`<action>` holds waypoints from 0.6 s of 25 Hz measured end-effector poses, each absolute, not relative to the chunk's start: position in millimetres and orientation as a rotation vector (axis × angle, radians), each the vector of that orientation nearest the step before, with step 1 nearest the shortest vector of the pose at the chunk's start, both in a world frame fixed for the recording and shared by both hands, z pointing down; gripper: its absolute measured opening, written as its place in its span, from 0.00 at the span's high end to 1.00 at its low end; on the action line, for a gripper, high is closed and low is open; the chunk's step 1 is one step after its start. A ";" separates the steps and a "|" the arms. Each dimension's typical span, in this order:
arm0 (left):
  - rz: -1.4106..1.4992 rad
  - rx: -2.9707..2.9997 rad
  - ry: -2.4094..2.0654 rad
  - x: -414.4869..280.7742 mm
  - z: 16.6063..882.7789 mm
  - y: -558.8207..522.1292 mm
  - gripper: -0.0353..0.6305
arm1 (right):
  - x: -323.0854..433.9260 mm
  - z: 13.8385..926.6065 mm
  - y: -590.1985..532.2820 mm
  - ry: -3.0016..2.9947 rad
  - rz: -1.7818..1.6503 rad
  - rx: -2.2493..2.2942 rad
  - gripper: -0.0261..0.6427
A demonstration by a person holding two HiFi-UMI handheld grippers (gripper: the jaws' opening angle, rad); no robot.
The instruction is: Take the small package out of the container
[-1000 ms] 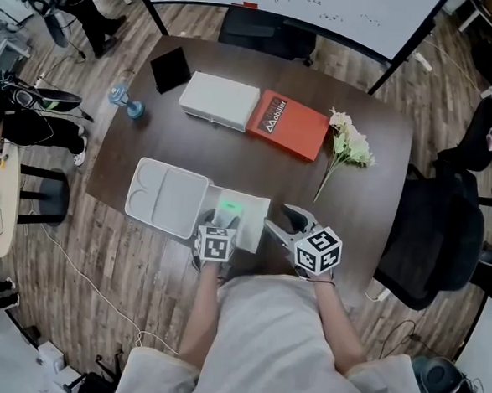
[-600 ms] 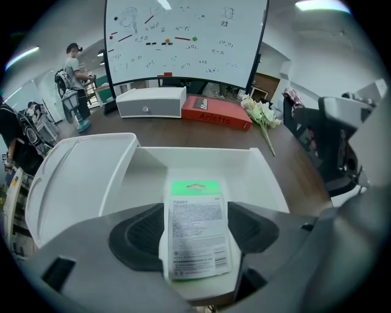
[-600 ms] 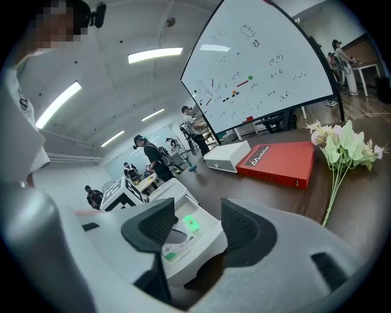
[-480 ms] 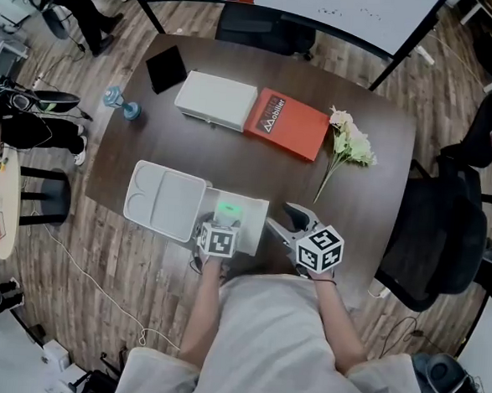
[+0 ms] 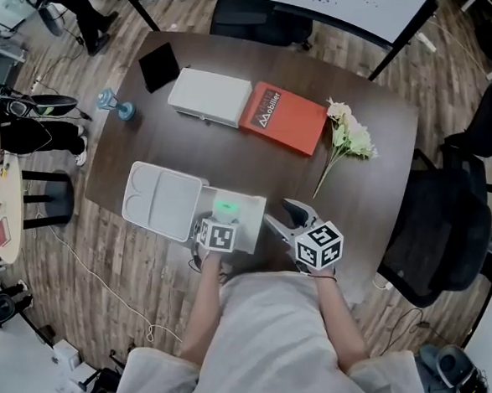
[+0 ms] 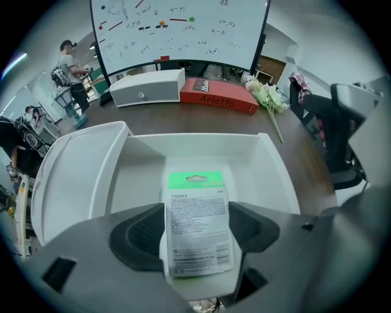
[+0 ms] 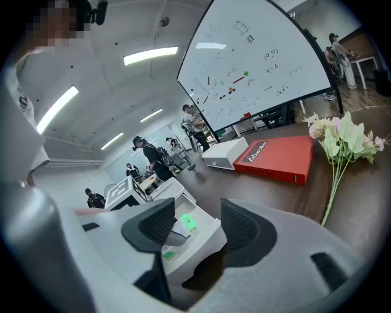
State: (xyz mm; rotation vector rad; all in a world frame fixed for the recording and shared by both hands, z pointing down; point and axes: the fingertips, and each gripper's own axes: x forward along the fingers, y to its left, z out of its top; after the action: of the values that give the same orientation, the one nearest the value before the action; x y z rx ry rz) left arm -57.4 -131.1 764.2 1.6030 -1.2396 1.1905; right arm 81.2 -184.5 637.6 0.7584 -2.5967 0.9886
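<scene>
The container (image 5: pixel 255 207) sits at the lower-centre edge of the desk (image 5: pixel 232 161), its lid (image 5: pixel 163 201) lying left of it. The small package (image 5: pixel 227 207) lies inside, between the spread jaws of the left hand-held gripper (image 6: pixel 195 229). The right hand-held gripper (image 5: pixel 285 221) is just to the right. Above are a white box (image 5: pixel 209 96), a red box (image 5: pixel 285 121) and, further right, flowers (image 5: pixel 348 141).

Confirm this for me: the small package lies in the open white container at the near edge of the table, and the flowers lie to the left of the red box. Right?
Not quite. The flowers lie to the right of the red box, as the head view shows. The rest stands: the small package lies in the open white container at the near edge of the table.
</scene>
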 end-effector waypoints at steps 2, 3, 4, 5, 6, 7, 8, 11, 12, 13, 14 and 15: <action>1.189 1.602 -1.241 -57.8 763.8 -132.2 0.48 | 84.6 638.6 -186.7 -2.593 0.994 0.767 0.60; 1.188 1.603 -1.244 -58.3 763.3 -132.9 0.48 | 85.6 639.0 -187.5 -2.592 0.996 0.770 0.60; 1.188 1.604 -1.247 -58.6 763.0 -133.2 0.49 | 86.3 639.3 -188.0 -2.592 0.998 0.773 0.61; 1.189 1.605 -1.249 -58.8 762.9 -133.2 0.49 | 86.8 639.5 -188.3 -2.592 1.000 0.774 0.61; 1.190 1.605 -1.251 -59.1 763.0 -133.0 0.49 | 87.0 639.7 -188.2 -2.593 1.000 0.774 0.61; 1.191 1.605 -1.253 -59.4 763.1 -132.8 0.49 | 87.0 639.7 -188.1 -2.593 1.000 0.774 0.61; 1.191 1.606 -1.255 -59.7 762.9 -132.7 0.49 | 86.9 639.4 -187.8 -2.593 1.000 0.774 0.61; 1.187 1.615 -1.263 -59.3 760.7 -132.9 0.50 | 87.5 637.6 -186.1 -2.595 0.993 0.774 0.61; 1.186 1.618 -1.264 -58.9 760.2 -132.7 0.50 | 88.0 637.1 -185.3 -2.596 0.990 0.772 0.61; 1.185 1.621 -1.265 -58.6 760.0 -132.4 0.50 | 88.5 636.9 -184.6 -2.597 0.988 0.771 0.61; 1.184 1.624 -1.266 -58.6 759.9 -132.0 0.50 | 89.0 636.8 -183.8 -2.597 0.986 0.770 0.61; 1.183 1.628 -1.268 -58.6 759.9 -131.7 0.50 | 89.9 636.8 -183.1 -2.596 0.983 0.771 0.61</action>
State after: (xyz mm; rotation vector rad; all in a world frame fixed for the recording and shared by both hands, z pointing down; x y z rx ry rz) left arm -58.6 -131.7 759.9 1.6278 -1.2675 1.1834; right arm 89.9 -183.1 636.8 0.7712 -2.5957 0.9834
